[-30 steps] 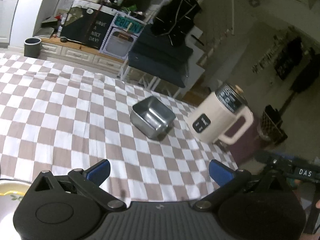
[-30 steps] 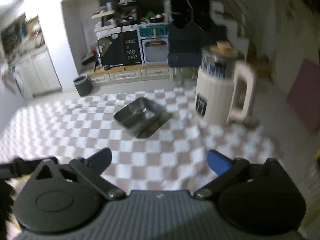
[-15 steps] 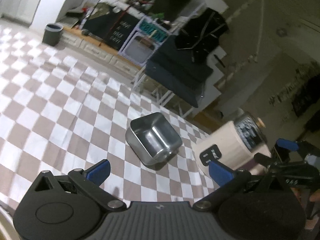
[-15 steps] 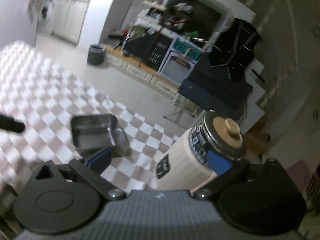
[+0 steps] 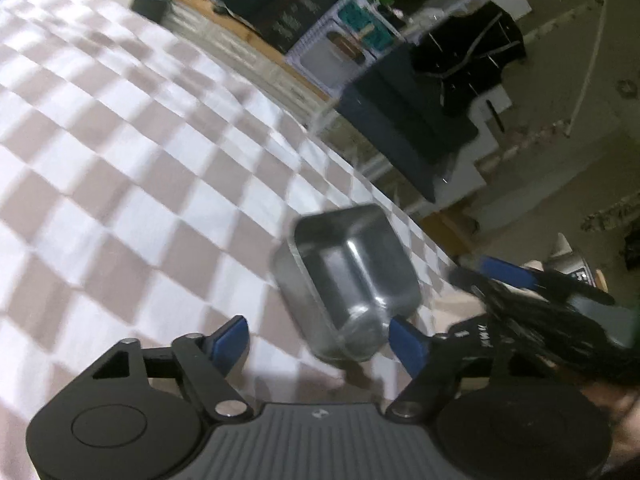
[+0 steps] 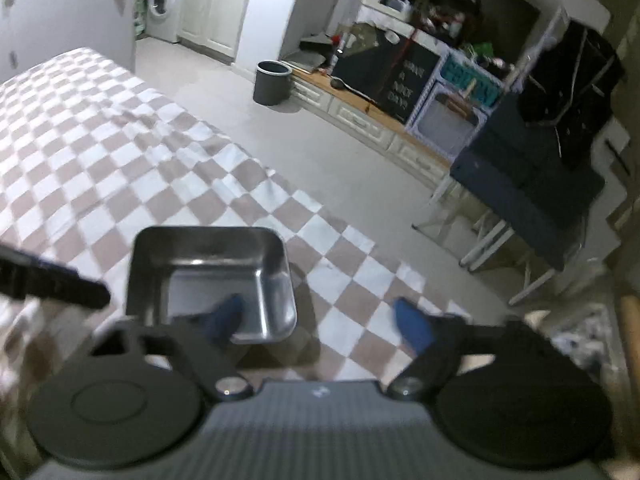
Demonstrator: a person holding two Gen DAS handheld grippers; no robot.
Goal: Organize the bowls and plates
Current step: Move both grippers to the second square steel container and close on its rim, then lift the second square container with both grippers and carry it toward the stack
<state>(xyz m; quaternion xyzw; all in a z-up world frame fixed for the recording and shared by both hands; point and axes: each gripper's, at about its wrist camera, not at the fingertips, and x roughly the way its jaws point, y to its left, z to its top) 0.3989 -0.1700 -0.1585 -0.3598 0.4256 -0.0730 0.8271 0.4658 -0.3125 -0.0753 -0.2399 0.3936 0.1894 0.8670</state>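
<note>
A square steel bowl (image 5: 352,280) sits on the checkered tablecloth (image 5: 120,168). My left gripper (image 5: 320,340) is open, its jaws just short of the bowl's near corner. In the right wrist view the same bowl (image 6: 208,268) lies low and left of centre. My right gripper (image 6: 320,320) is open, with its left fingertip (image 6: 224,316) over the bowl's inside and its right fingertip outside the rim, so the near right wall stands between the jaws. The right gripper also shows in the left wrist view (image 5: 540,292), right of the bowl.
The table edge (image 6: 304,196) runs just beyond the bowl, with floor behind. A grey bin (image 6: 272,82), low cabinets (image 6: 360,116) and a dark folding stand (image 6: 528,184) stand across the room. Part of the left gripper (image 6: 52,284) reaches in from the left.
Both grippers have closed in on the steel bowl. The right one swung left off the cream jug so its jaws now straddle the bowl's wall. The jug has left both views.
</note>
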